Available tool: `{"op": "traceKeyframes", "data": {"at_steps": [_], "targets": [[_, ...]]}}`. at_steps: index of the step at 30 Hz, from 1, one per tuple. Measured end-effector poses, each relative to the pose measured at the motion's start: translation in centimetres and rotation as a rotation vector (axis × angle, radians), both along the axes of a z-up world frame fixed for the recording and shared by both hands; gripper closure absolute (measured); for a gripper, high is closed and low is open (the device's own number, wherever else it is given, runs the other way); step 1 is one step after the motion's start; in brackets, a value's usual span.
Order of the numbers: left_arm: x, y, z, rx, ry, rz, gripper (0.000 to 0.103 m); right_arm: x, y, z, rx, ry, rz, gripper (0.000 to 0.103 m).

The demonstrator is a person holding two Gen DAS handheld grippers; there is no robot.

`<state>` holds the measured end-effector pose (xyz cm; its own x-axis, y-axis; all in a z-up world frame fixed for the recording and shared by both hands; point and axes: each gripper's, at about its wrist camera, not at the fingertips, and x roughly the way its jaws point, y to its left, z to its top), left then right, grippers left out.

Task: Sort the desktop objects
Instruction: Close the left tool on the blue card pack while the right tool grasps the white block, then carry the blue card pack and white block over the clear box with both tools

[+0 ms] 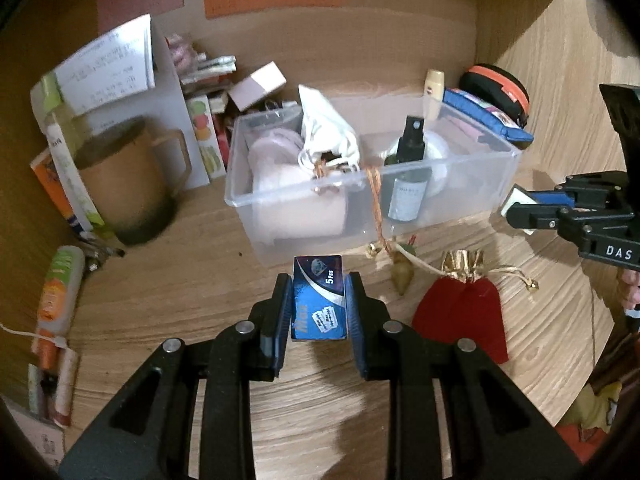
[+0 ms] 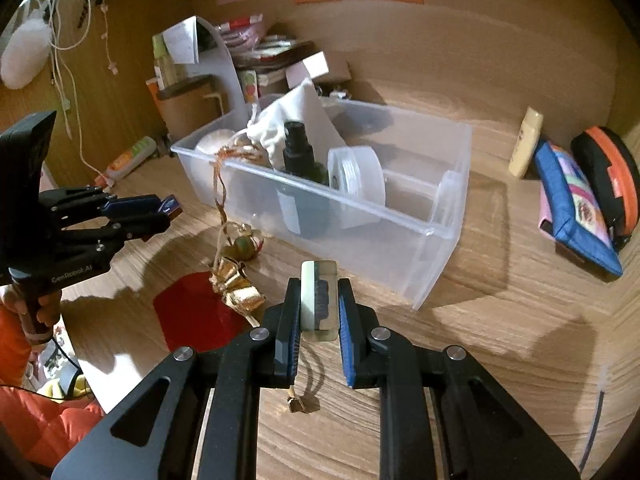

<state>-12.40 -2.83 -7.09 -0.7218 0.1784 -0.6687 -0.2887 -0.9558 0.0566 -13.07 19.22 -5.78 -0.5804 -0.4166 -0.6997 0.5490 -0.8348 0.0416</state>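
While clamped: blue box (image 1: 319, 298) btwn left claw (image 1: 319, 304) pads.

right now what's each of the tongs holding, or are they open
Left tongs: closed on a small blue box.
Right tongs: closed on a small clear-and-pale block.

Tongs black, blue pads. Box (image 1: 319, 298) blue, white swoosh and lettering. Block (image 2: 319, 300) clear, pale green one side, dark core. Pouch (image 1: 460, 312) red, gold top. Bin (image 1: 472, 184) clear. Bag (image 1: 326, 128) white. Bottle (image 1: 408, 168) black cap. Mug (image 1: 124, 184) brown. Case (image 2: 576, 200) blue, pink panel. Tabletop (image 2: 500, 340) light wood grain.
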Motion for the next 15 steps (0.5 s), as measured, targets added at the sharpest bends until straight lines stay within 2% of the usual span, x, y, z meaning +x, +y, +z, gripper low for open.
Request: {"op": "traceKeyframes", "data": {"at_steps": [15], "targets": [[1.8,-0.3,3.7,0.024,0.129,0.018,0.077,2.0,0.1,4.5,-0.025,0.125,-0.006,0.088]]}}
